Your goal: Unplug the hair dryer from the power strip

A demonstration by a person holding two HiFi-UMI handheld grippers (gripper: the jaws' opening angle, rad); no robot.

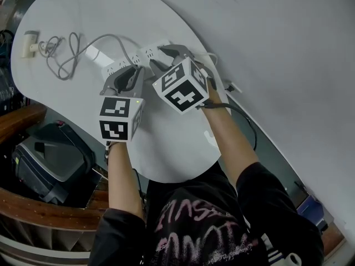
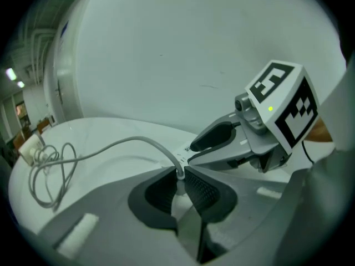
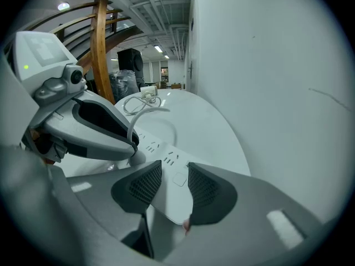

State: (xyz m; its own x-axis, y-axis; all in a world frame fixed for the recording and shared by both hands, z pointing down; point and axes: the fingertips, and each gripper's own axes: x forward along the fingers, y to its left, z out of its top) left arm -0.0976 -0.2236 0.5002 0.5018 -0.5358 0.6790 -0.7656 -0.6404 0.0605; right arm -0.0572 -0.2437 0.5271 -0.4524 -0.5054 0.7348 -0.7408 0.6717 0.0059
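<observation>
Left gripper view shows the left gripper (image 2: 180, 172) with its jaws pinched together on the white plug (image 2: 181, 188), seated in the power strip (image 3: 169, 195). The right gripper (image 3: 175, 168) has its jaws clamped across the strip's end. A grey cable (image 2: 111, 147) loops to the hair dryer (image 1: 29, 43) at the table's (image 1: 183, 154) far edge. Pink lettering on the person's shirt (image 1: 194, 226) is too blurred to read.

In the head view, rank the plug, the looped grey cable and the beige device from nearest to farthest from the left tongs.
1. Nearest: the white plug, clamped in the left tongs.
2. Next: the looped grey cable, lying on the white table to the left.
3. Farthest: the small beige device, at the table's far left edge.
</observation>
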